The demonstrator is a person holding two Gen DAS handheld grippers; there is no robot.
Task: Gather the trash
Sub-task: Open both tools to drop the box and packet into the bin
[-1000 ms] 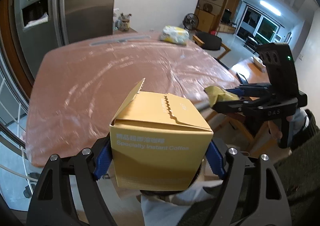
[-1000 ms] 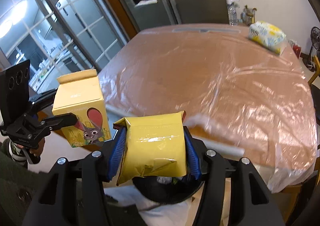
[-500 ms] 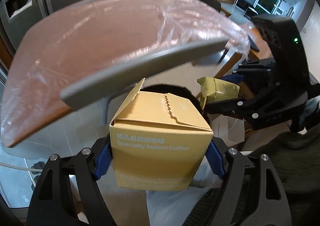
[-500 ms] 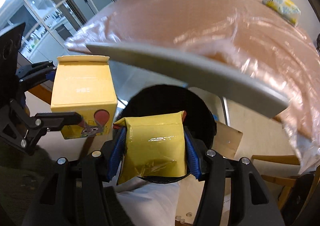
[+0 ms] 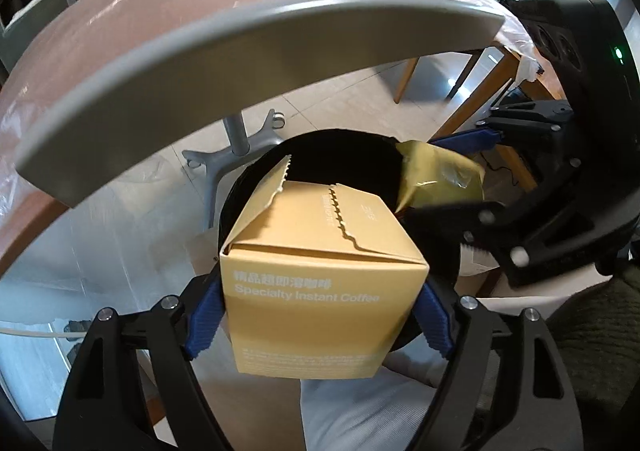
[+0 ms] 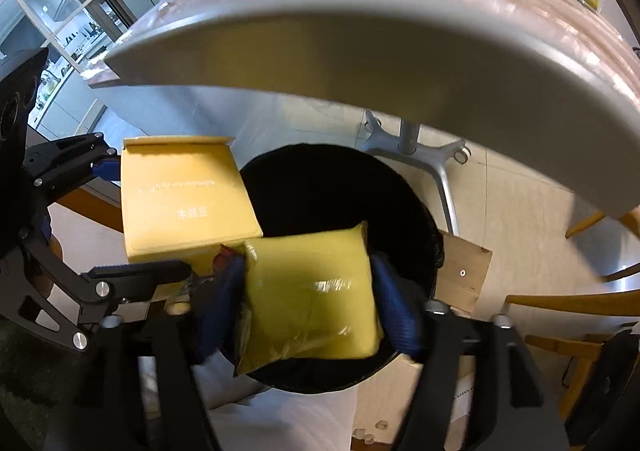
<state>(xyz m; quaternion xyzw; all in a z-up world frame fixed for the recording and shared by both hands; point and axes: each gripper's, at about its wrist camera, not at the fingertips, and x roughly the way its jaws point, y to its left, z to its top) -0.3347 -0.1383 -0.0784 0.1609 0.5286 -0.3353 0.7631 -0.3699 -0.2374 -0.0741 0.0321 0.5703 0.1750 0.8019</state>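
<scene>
The coffee box (image 5: 320, 291) front reads "Specialty Instant Coffee" beneath Chinese characters.

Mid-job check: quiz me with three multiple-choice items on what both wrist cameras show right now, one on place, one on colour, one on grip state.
1. Where is the coffee box?
A. above the black bin
B. on the table
C. on the floor

2. What colour is the pouch?
A. red
B. yellow
C. white

3. How is the right gripper?
A. open and empty
B. out of view
C. shut on the pouch

Answers: 1 A, the left gripper holds it over the bin's mouth. 2 B, its foil is shiny yellow. 3 C, both blue pads press its sides.
</scene>
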